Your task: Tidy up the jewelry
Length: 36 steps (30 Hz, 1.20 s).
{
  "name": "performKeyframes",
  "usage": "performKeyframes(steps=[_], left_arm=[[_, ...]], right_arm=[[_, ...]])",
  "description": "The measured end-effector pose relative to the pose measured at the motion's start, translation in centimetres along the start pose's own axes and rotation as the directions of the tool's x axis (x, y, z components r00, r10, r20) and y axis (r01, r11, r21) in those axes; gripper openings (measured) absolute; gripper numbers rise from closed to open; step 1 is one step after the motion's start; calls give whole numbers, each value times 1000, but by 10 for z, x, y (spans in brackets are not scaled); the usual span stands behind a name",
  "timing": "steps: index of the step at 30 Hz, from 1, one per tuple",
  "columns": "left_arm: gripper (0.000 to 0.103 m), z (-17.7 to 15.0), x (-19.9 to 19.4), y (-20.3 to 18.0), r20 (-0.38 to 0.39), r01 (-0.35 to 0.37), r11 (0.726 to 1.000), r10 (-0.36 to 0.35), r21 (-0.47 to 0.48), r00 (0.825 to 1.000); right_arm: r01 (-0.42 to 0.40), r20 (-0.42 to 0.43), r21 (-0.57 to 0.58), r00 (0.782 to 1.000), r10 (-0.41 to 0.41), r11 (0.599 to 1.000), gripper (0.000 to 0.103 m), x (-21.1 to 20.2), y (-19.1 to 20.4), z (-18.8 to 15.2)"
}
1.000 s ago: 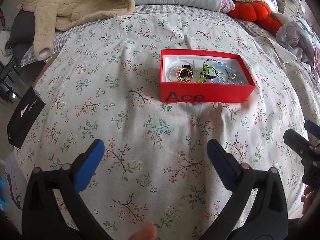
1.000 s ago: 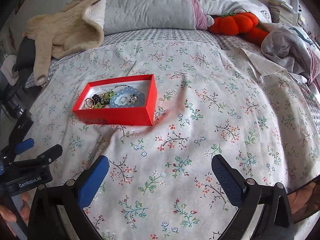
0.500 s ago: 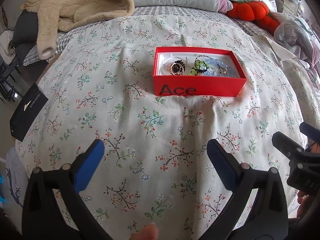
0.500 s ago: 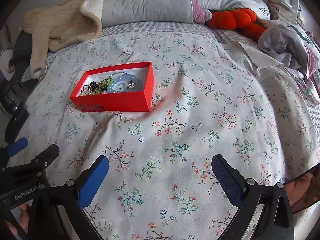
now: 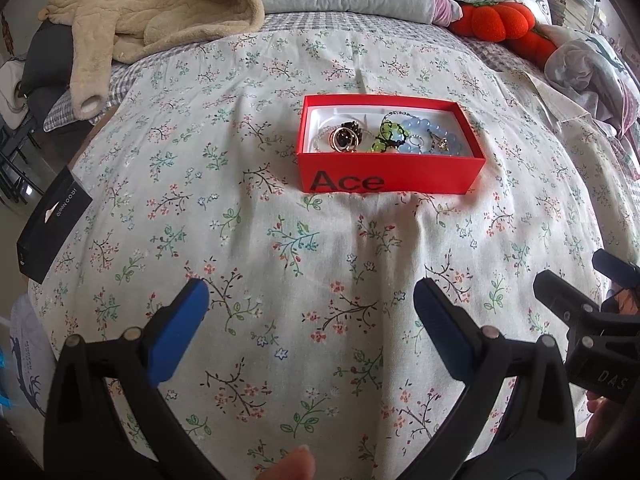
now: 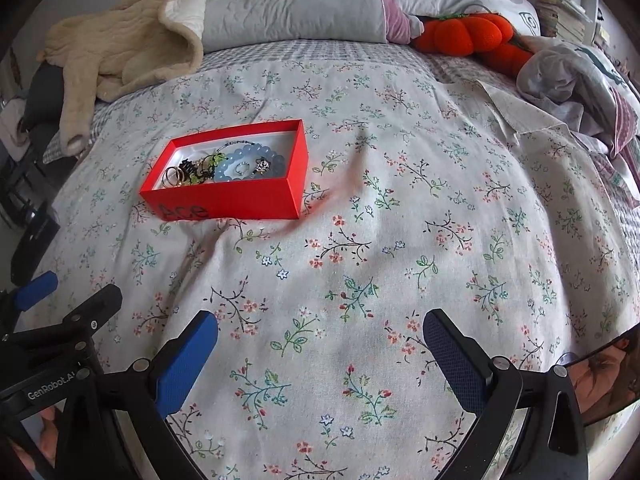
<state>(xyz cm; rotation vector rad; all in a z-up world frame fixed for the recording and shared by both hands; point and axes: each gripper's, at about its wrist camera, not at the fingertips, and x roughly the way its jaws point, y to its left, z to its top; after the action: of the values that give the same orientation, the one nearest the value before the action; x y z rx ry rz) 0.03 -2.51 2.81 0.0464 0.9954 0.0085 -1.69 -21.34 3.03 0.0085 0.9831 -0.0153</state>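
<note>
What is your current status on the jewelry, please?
Left tool and right tool open, empty. Jewelry piled in red box on bedspread. Nothing between tools and box.

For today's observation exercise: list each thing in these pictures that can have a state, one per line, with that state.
red box: lid off, resting flat on the bed, jewelry inside.
blue bead bracelet: lying in the red box, untouched.
gold rings: lying in the red box at its left end.
left gripper: fingers open, empty, short of the box.
right gripper: fingers open, empty.
beige garment: crumpled by the pillow.
</note>
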Motion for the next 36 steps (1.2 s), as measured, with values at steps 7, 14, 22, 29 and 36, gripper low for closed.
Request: performKeyframes(steps=[7, 14, 22, 29, 36], left_arm=[[102, 0, 3, 1, -9, 6, 1000, -6, -3, 1000], [102, 0, 4, 0, -12, 9, 1000, -9, -3, 1000], [102, 1, 5, 0, -14, 10, 1000, -10, -2, 1000], [102, -1, 6, -3, -20, 10, 1000, -10, 0, 1000], [102, -2, 6, -3, -28, 12, 1000, -12, 4, 1000]], right_arm=[[0, -9, 0, 1000, 0, 1000, 103, 3, 1, 0], [2, -14, 1, 1000, -2, 1000, 103, 4, 2, -1], [0, -18, 3, 1000, 0, 1000, 103, 6, 1, -2], [0, -18, 3, 1000, 0, 1000, 103, 6, 1, -2], [1, -23, 0, 1000, -1, 1000, 103, 7, 2, -3]])
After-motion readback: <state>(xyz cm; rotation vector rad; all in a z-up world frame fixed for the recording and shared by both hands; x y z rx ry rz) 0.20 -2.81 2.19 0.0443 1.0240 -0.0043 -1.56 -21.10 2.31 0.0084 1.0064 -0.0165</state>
